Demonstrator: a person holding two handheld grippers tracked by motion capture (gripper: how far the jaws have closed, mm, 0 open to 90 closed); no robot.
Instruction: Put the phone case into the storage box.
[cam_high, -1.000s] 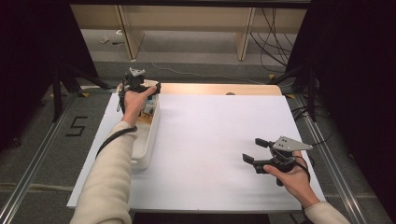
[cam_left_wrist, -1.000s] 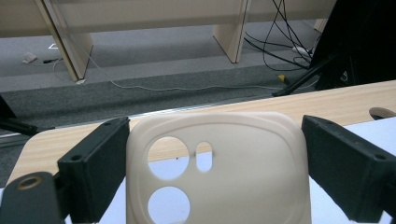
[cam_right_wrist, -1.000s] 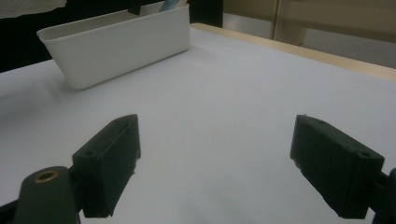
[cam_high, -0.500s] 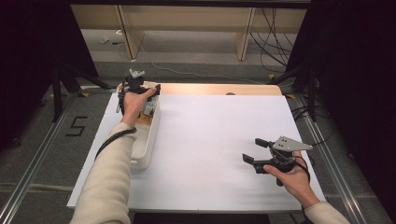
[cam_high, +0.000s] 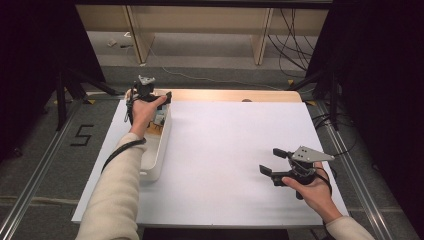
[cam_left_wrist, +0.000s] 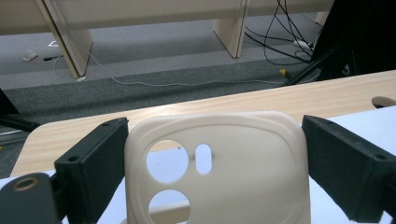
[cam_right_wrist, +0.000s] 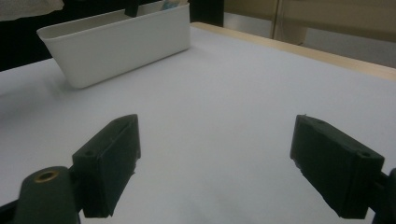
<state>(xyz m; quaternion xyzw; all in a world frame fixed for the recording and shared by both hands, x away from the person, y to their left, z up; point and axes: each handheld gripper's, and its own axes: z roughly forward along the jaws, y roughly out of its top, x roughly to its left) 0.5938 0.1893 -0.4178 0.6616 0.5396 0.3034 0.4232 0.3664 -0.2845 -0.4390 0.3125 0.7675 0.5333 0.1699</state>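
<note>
Left gripper view: left gripper (cam_left_wrist: 212, 186) jaws sit either side of a cream phone case (cam_left_wrist: 219, 172) above the white bin (cam_high: 156, 145); contact on the right looks marginal, so I can't tell if it's clamped. Risk: case slips or snags the bin rim on exit. Right gripper (cam_high: 272, 162), jaws apart and empty, is well right of the bin over open white table (cam_high: 225, 135).
</note>
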